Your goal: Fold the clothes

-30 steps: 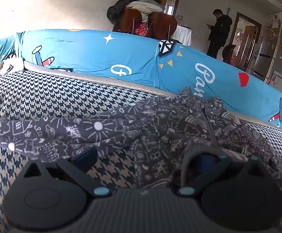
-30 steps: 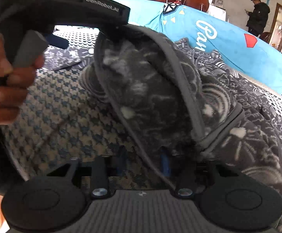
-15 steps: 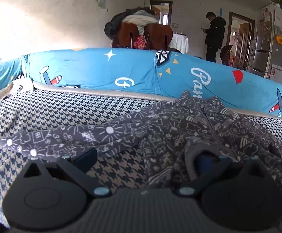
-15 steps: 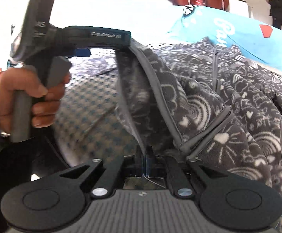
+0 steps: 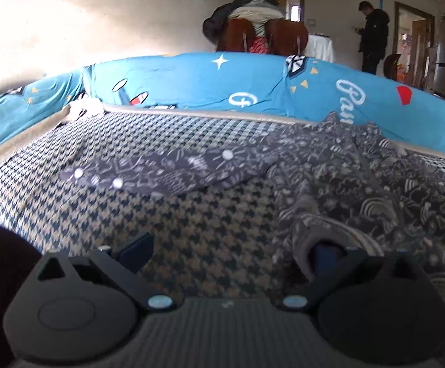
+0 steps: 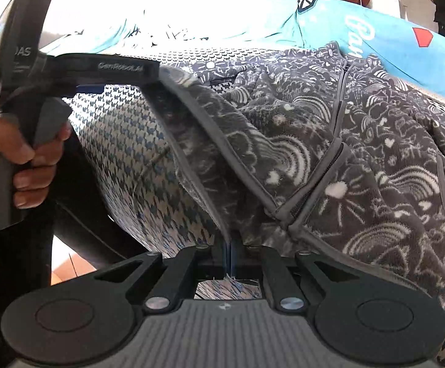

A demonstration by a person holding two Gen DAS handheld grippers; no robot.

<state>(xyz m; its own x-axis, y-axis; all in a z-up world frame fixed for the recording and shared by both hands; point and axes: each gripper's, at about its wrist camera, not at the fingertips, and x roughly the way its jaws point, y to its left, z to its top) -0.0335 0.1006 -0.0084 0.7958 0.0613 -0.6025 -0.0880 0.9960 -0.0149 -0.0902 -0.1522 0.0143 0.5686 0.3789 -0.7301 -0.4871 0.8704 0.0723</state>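
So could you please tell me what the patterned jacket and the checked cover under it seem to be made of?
The jacket looks like soft fleece: its surface is fuzzy and matte, with white doodles on dark grey and smooth grey binding along the edges. The cover looks like a woven cloth in a houndstooth check, flat and dull; which fibre, I cannot tell.

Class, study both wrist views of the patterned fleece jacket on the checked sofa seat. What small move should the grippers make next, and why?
Probably draw the hem gently taut. The right gripper is shut on the fleece jacket hem. The left gripper looks open, one finger tucked under the edge. The sleeve lies spread on the sofa seat, and the body is rumpled.
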